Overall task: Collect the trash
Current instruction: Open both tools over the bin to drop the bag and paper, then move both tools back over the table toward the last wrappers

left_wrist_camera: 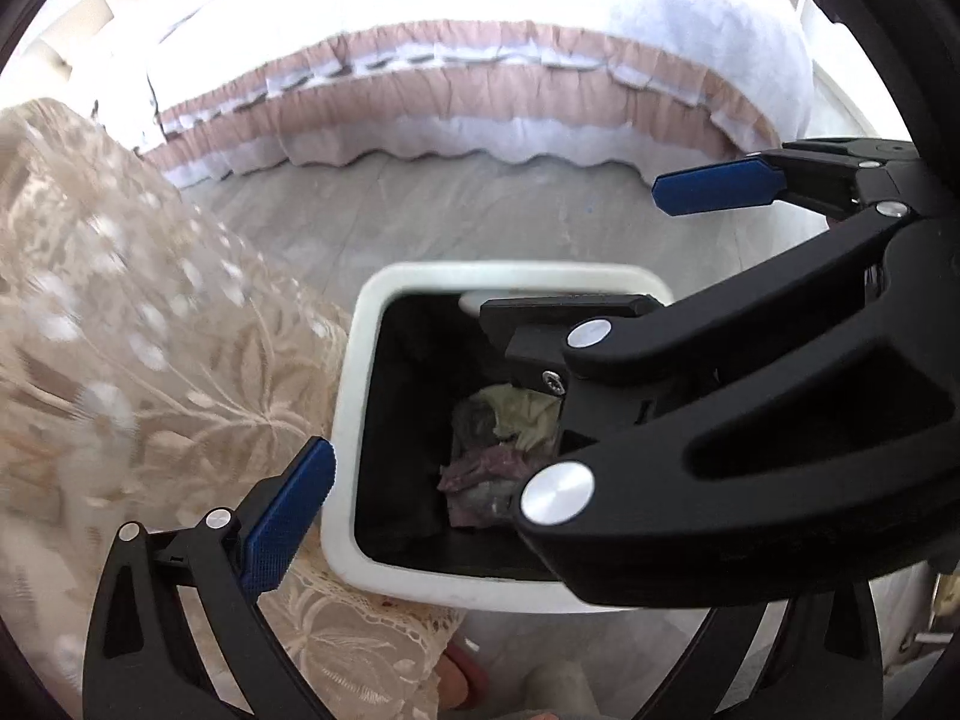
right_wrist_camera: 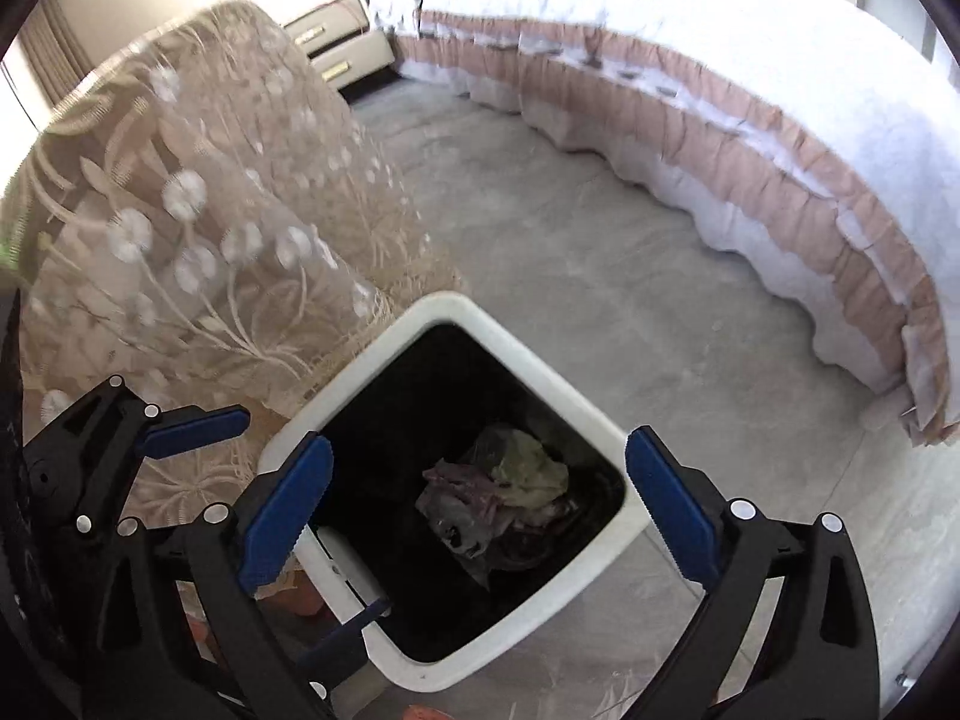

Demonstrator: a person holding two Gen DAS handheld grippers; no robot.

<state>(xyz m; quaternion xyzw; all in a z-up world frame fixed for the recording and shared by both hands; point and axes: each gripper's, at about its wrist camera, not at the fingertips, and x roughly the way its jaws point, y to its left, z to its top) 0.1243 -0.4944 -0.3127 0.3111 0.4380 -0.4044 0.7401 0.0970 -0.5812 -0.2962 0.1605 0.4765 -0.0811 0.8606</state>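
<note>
Both grippers hang over the bin (right_wrist_camera: 606, 462) with jaws spread wide and nothing between the pads. The right gripper (right_wrist_camera: 474, 516) straddles the bin's mouth; the left gripper (right_wrist_camera: 204, 426) sits beside it at the lace curtain (right_wrist_camera: 198, 210), its near finger off the rim.

The trash (right_wrist_camera: 504, 498) lies at the bottom of the bin: crumpled paper and thin plastic, likely light, soft and crushable, best pinched at a raised fold. The bin's walls are steep, so reaching in means going straight down. Bare floor (right_wrist_camera: 600, 252) opens toward the bed (right_wrist_camera: 720, 60); the curtain crowds the other side.
</note>
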